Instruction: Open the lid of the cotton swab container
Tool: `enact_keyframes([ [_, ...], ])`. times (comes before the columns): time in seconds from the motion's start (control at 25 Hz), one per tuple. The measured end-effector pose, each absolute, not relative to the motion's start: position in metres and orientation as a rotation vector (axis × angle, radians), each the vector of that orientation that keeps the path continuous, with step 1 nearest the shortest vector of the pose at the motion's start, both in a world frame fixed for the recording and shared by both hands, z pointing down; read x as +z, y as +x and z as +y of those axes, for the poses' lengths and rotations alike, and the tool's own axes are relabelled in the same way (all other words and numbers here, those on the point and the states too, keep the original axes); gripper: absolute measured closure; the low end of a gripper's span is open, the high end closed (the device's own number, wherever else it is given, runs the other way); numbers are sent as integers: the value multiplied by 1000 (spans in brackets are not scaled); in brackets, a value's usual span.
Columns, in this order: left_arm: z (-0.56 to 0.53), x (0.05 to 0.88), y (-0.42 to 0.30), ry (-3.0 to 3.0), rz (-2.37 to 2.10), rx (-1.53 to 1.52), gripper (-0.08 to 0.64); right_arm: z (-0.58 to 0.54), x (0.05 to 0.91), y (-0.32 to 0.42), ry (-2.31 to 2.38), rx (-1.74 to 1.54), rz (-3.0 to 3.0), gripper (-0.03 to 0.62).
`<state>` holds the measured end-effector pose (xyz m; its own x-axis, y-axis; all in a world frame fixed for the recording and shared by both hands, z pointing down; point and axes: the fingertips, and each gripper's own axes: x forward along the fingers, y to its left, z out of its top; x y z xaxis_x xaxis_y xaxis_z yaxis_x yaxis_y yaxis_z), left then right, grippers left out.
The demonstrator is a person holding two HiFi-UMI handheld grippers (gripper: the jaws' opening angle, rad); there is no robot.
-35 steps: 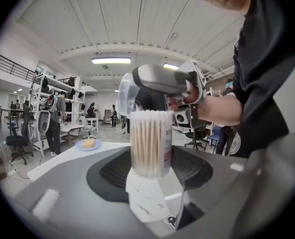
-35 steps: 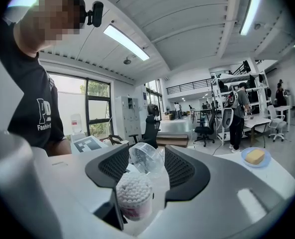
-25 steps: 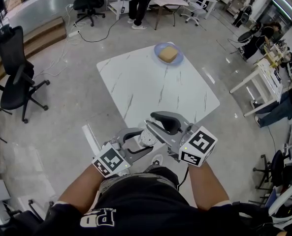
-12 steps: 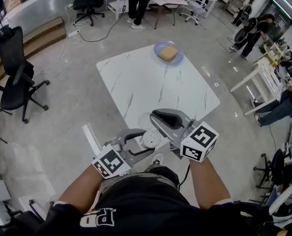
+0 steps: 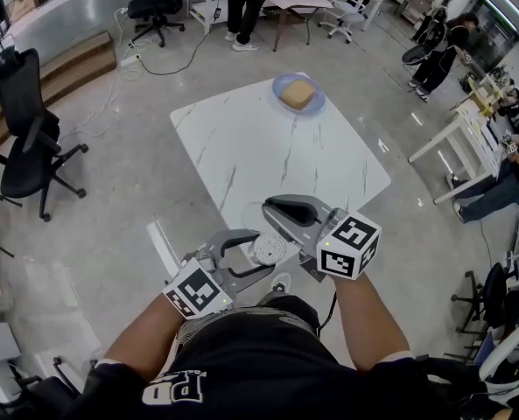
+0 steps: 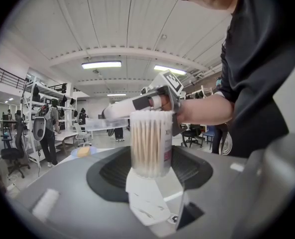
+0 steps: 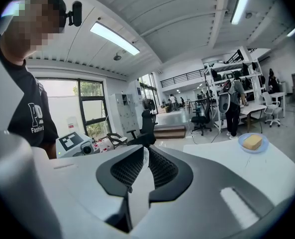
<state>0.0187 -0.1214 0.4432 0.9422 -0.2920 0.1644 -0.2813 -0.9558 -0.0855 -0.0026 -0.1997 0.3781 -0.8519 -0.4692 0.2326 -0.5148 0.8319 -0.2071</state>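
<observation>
At the near corner of the white table (image 5: 241,147), held up in front of the person: left gripper (image 5: 252,254) clamped on the cotton swab container (image 6: 149,143), which stands upright with both pads pressing its sides. Top is open and the swab tips show. Right gripper (image 7: 143,166) jaws have just been closing and sit almost together, pinching the thin edge of the clear lid (image 6: 100,125). Lid is off, about level with the container's top and just beside it. Cannot tell if it touches the rim.

Hard to see:
- Lid is transparent. Head view gives only a faint arc of rim at the right gripper's tip.
- Container base sits behind a white part of the left gripper in that gripper's view. From above only the round top shows.
- Table's near edge is covered by both grippers.

Writing:
- Container label curves out of sight: 1 dark letter like an X plus pink print, not readable.
- Shirt (image 7: 35,118) shows big letters "PD". The small line under it starts "Fash", rest cut off.

Far corner: blue plate (image 5: 301,113) with 1 tan block (image 5: 299,95), well apart.
</observation>
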Motion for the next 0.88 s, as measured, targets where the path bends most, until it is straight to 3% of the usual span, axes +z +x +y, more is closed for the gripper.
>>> enact_keyframes([
  [0.88,-123,459,15,-3006,476,-353,259,-202,403,-8,693,561,-2787,560],
])
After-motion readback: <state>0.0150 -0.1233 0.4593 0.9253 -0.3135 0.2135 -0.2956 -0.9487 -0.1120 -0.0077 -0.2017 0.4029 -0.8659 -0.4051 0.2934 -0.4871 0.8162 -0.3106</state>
